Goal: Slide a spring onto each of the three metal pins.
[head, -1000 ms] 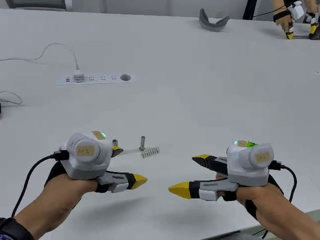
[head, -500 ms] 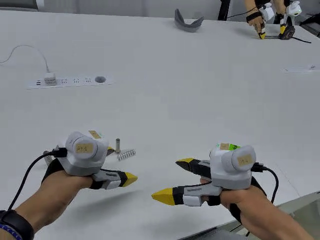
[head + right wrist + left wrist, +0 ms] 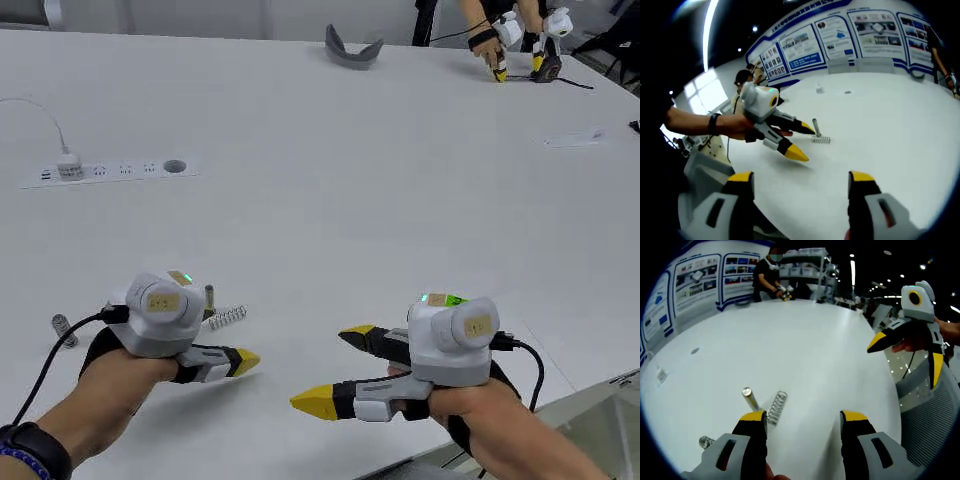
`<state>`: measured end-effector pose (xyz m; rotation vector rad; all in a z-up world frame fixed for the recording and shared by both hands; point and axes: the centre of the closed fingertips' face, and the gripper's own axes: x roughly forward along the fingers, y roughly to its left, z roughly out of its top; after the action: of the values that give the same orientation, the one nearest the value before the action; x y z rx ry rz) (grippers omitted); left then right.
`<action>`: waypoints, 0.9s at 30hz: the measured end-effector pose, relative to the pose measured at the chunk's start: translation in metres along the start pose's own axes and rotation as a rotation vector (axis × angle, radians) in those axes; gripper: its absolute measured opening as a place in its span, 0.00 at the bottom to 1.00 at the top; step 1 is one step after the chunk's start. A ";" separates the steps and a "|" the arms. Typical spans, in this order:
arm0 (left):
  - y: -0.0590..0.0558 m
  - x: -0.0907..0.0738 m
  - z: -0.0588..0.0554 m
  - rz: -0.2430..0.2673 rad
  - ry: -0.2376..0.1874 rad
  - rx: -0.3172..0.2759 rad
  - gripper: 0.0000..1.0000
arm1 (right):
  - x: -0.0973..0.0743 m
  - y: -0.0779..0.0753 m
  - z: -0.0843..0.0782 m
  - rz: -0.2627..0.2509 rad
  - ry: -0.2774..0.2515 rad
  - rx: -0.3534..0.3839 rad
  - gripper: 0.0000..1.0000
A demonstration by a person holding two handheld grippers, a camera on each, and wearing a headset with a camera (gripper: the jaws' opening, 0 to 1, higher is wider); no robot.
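A short metal pin (image 3: 209, 297) stands upright on the white table (image 3: 330, 200), with a loose spring (image 3: 227, 318) lying just to its right. In the left gripper view the pin (image 3: 747, 397) and spring (image 3: 776, 407) sit right in front of the left finger. My left gripper (image 3: 228, 335) is open and empty beside them. Further left lies a small coiled metal piece (image 3: 62, 328), too small to tell apart. My right gripper (image 3: 332, 366) hovers open and empty to the right, facing the left gripper (image 3: 790, 137), the pin (image 3: 816, 126) and the spring (image 3: 821, 139).
A power strip (image 3: 100, 170) with a plugged-in cable lies at the back left. A grey curved object (image 3: 352, 47) rests at the far edge, where another person's hands (image 3: 520, 45) work with grippers. The table's front edge (image 3: 590, 385) runs close to my right hand.
The head camera has swung right, so everything has shifted left in the picture. Both grippers stay open and keep about the same places near the pin and spring.
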<state>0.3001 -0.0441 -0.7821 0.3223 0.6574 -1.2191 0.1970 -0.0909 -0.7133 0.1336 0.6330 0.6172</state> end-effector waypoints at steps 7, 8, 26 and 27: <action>0.011 0.009 -0.002 0.041 0.002 -0.001 0.50 | -0.002 0.001 -0.002 0.009 0.009 -0.008 0.78; 0.011 0.010 -0.004 0.046 0.009 0.005 0.49 | -0.003 0.000 -0.003 0.008 0.010 -0.008 0.78; 0.023 0.017 -0.009 0.143 0.006 -0.062 0.11 | -0.008 0.000 -0.005 0.000 0.005 0.004 0.77; 0.023 0.015 -0.010 0.144 0.012 -0.063 0.11 | -0.008 0.001 -0.004 -0.002 0.003 0.006 0.77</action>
<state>0.3218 -0.0426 -0.8020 0.3187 0.6703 -1.0580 0.1892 -0.0951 -0.7128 0.1380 0.6385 0.6137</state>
